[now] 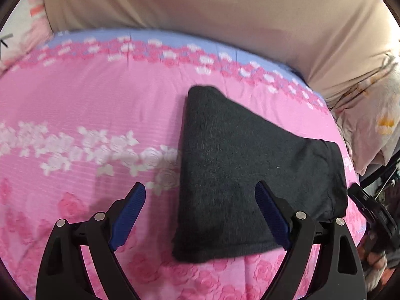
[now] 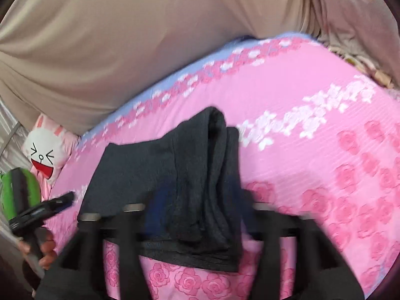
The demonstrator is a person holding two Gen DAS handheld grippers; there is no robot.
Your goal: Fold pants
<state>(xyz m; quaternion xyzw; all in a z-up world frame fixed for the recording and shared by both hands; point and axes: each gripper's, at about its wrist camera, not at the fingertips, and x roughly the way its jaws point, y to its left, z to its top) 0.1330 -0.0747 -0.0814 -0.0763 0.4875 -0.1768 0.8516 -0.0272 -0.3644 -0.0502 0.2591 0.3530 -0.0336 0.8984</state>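
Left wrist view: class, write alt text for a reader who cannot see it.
Dark grey pants, folded into a compact stack, lie on a pink rose-patterned bedspread. The left tool hangs open over their near edge, holding nothing. Beige fabric fills the background.

The pink bedspread [image 1: 87,115] lies bare from 9 to 11 o'clock of the folded pants [image 1: 245,170], so a gripper can pass there. At 12 o'clock a beige cloth [image 1: 200,2] blocks; at 3 o'clock, a flowered pillow [image 1: 375,125].
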